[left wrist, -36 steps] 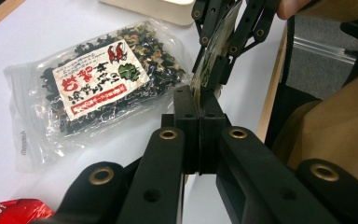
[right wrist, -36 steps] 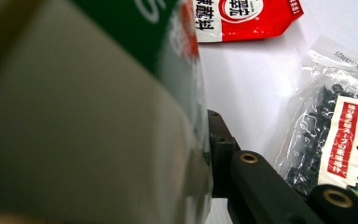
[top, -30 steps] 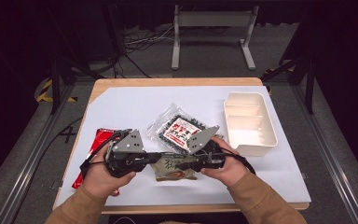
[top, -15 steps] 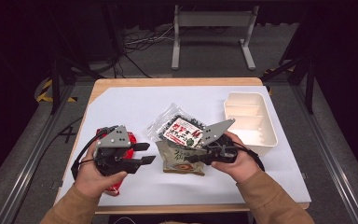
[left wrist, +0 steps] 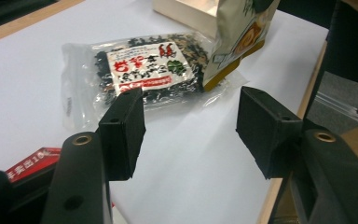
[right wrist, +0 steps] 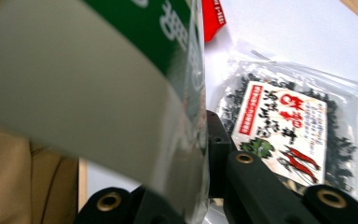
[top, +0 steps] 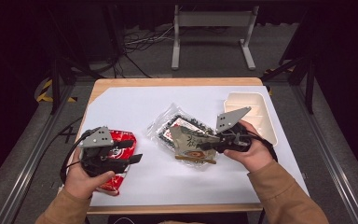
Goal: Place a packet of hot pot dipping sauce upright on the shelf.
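Right gripper [top: 204, 145] clamped on a beige pouch [top: 191, 142], holding it by one edge, lifted and tilted above the clear bag [top: 165, 130]. In the right gripper view the pouch [right wrist: 98, 98] sits pinched between the jaws, close to the lens and blurred, green print along its upper side.

Left gripper [top: 133, 151] at the table's near left, jaws apart, nothing between them. It hangs over the red packet [top: 119, 161]. In the left gripper view the two black pads [left wrist: 121, 133] stand wide, bare white sheet between them.

Clear bag lies flat mid-table on the white sheet [top: 135, 105], dark flakes inside, white label with red characters. Seen in the left gripper view [left wrist: 140, 70] just ahead of the open jaws, with the pouch's lower edge [left wrist: 235, 42] hanging over its far end; whether they touch, cannot tell.

Cream tray [top: 261, 105] at the far right of the table, just behind the right hand [top: 251, 151]. Divided inside; compartments look bare from above.

Left hand [top: 86, 179] grips its tool from below, cable looping off the table's left edge.
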